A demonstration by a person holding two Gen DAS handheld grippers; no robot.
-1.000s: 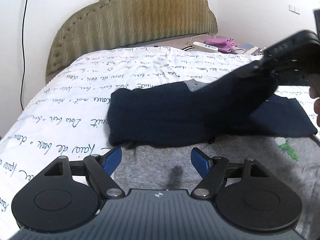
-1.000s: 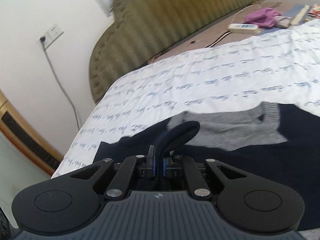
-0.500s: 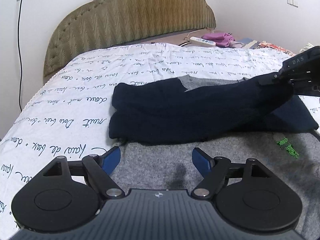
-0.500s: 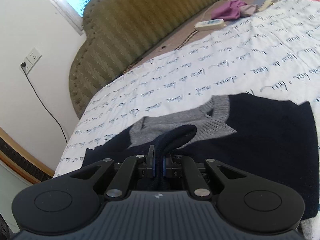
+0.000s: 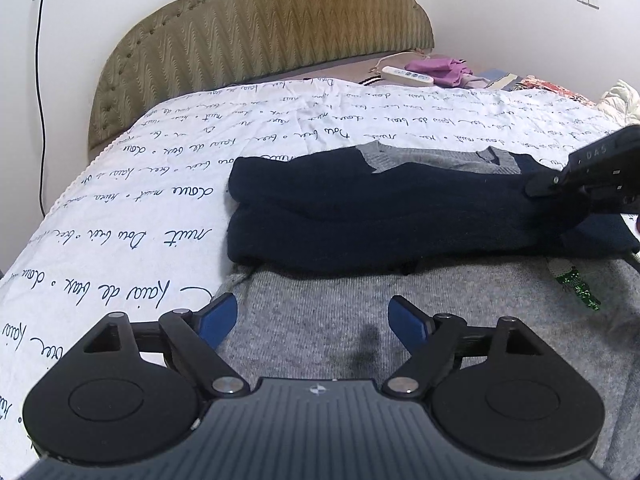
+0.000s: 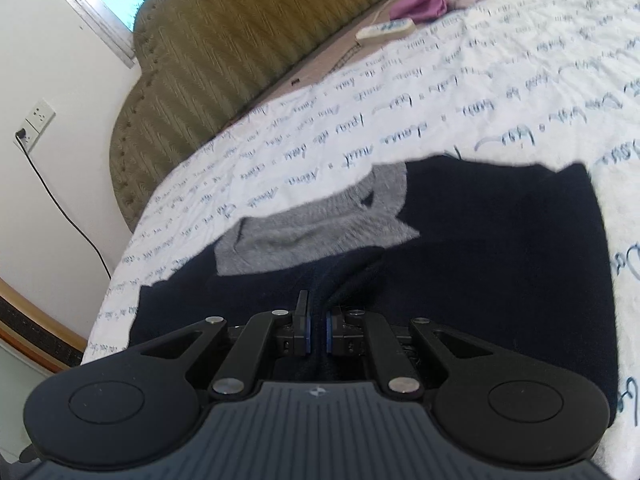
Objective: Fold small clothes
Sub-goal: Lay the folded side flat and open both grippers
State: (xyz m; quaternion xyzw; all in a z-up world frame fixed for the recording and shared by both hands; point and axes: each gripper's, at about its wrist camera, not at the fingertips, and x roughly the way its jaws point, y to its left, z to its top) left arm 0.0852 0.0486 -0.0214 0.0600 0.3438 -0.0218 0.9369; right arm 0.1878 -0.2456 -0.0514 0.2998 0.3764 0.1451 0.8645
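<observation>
A small sweater lies on the bed, with a grey body (image 5: 360,320), a grey collar (image 6: 316,228) and navy sleeves. One navy sleeve (image 5: 380,204) is folded across the chest. My left gripper (image 5: 312,318) is open and empty, low over the grey hem. My right gripper (image 6: 316,332) is shut on the navy sleeve's cuff end and holds it low over the navy shoulder area (image 6: 500,260). It also shows at the right edge of the left wrist view (image 5: 592,178).
The bed has a white sheet with script print (image 5: 160,220) and an olive padded headboard (image 5: 260,36). A white remote (image 5: 406,76) and purple cloth (image 5: 436,70) lie near the headboard. A power cord (image 5: 40,100) hangs on the left wall.
My right gripper has carried the navy sleeve rightward and down across the sweater, so the sleeve now lies nearly flat. My left gripper has stayed open over the hem.
</observation>
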